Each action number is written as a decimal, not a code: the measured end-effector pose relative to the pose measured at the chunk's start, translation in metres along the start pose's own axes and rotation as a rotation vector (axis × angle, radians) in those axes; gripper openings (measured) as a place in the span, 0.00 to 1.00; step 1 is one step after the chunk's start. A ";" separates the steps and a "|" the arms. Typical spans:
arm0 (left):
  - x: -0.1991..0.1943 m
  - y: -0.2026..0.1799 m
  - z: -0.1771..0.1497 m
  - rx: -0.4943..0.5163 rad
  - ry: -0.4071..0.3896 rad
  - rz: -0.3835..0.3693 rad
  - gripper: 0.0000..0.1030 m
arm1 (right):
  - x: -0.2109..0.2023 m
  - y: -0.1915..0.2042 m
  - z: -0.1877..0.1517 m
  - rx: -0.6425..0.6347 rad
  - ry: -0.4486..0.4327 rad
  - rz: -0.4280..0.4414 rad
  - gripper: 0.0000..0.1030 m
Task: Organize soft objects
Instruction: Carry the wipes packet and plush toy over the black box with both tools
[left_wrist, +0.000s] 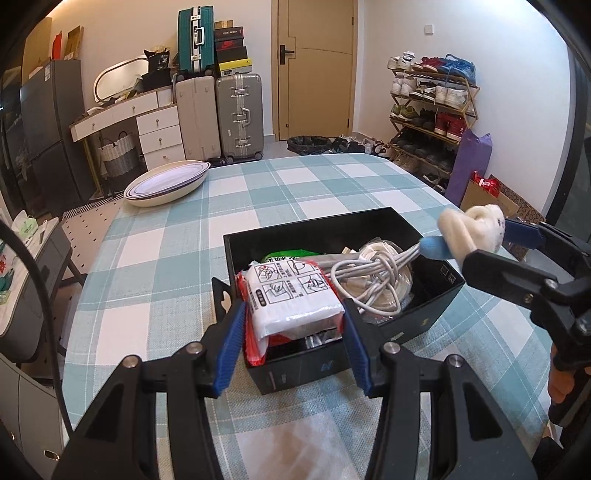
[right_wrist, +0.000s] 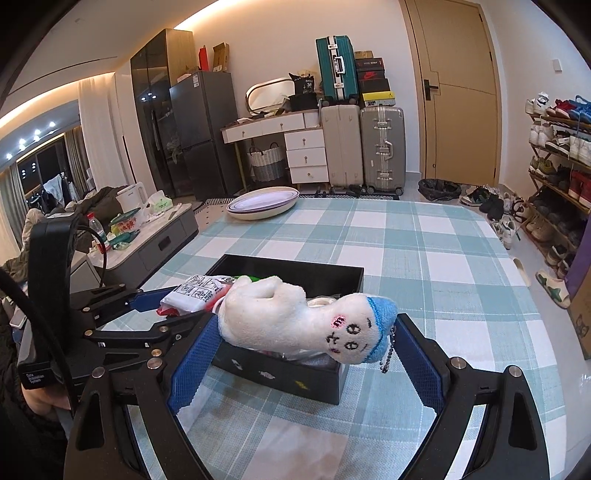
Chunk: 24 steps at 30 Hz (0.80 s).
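A black box (left_wrist: 432, 310) (right_wrist: 284, 376) stands on the checked tablecloth. It holds a coiled white cable (left_wrist: 373, 280) and a green packet (left_wrist: 291, 255). My left gripper (left_wrist: 293, 325) is shut on a white tissue pack with red edges (left_wrist: 291, 299) at the box's near corner; the pack also shows in the right wrist view (right_wrist: 192, 297). My right gripper (right_wrist: 306, 328) is shut on a white plush toy with a blue cap and ball chain (right_wrist: 295, 321), held above the box; the toy also shows in the left wrist view (left_wrist: 476, 230).
A stack of oval plates (left_wrist: 166, 182) (right_wrist: 262, 203) sits at the table's far left corner. Suitcases (left_wrist: 221, 118), a white dresser and a shoe rack (left_wrist: 432, 107) stand beyond the table. A low grey table (right_wrist: 162, 236) with clutter is on the left.
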<state>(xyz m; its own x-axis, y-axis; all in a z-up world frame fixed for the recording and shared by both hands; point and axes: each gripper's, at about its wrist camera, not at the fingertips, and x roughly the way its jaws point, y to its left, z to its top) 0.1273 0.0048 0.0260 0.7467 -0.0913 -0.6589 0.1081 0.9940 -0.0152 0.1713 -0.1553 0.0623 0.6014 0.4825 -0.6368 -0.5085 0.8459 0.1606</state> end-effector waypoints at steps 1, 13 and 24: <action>0.001 -0.001 0.000 0.006 0.000 0.000 0.49 | 0.003 0.000 0.001 0.001 0.003 -0.001 0.91; 0.018 0.000 0.004 0.010 0.019 -0.039 0.48 | 0.047 -0.002 0.022 0.020 0.022 -0.032 0.91; 0.020 0.000 0.005 0.029 0.014 -0.049 0.49 | 0.076 -0.002 0.034 0.040 0.028 -0.034 0.91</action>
<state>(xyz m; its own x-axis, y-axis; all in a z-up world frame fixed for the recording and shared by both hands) 0.1457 0.0025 0.0162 0.7310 -0.1387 -0.6681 0.1632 0.9862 -0.0261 0.2388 -0.1128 0.0393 0.6000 0.4471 -0.6634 -0.4626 0.8705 0.1683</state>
